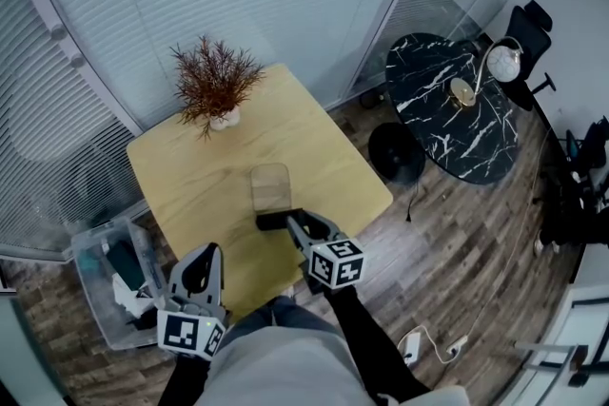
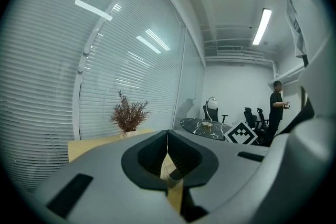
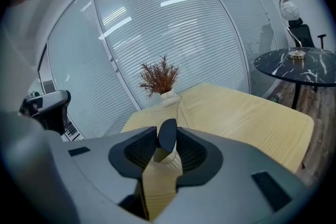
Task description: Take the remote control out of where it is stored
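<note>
The black remote control lies crosswise just in front of a clear upright holder on the wooden table. My right gripper reaches in from the near side, and its jaws press on the remote's right end. In the right gripper view the remote's dark end stands between the two pads, with the clear holder beyond it. My left gripper hangs off the table's near left corner, jaws together and nothing in them. The left gripper view shows the left gripper with its tips meeting.
A dried plant in a white pot stands at the table's far left. A clear plastic bin with things in it sits on the floor to the left. A black marble table with a lamp is to the right. A person stands far off.
</note>
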A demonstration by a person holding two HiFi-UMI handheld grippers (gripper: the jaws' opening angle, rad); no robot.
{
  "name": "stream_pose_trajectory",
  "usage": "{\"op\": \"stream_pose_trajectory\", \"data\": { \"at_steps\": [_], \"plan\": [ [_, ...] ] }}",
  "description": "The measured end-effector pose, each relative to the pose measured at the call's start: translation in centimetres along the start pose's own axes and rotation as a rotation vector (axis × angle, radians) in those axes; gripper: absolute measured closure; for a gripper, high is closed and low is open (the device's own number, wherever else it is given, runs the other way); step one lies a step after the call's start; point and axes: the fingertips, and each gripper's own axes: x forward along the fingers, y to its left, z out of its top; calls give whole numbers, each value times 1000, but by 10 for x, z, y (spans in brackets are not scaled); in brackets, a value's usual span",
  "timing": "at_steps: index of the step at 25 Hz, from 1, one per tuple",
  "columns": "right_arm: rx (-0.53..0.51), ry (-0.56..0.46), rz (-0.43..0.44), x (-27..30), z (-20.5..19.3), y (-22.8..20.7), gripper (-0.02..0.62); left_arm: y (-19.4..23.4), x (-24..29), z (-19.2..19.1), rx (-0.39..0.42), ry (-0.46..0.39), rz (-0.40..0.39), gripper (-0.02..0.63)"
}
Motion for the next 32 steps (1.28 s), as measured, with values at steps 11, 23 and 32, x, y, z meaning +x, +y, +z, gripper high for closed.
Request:
{"op": "stream_pose_trajectory", "data": {
  "at_steps": [11,23,32],
  "plan": [
    [1,-20,22,2,7,12,488,-2,-2,0,-4,-6,5,598],
    [-4,-30,30,1,11,15,494,1,-4,1,-5,-11,15,598],
    [-13,-37,31,-3,14,17,495,0,-4,2,-8,-12,11,598]
  ]
}}
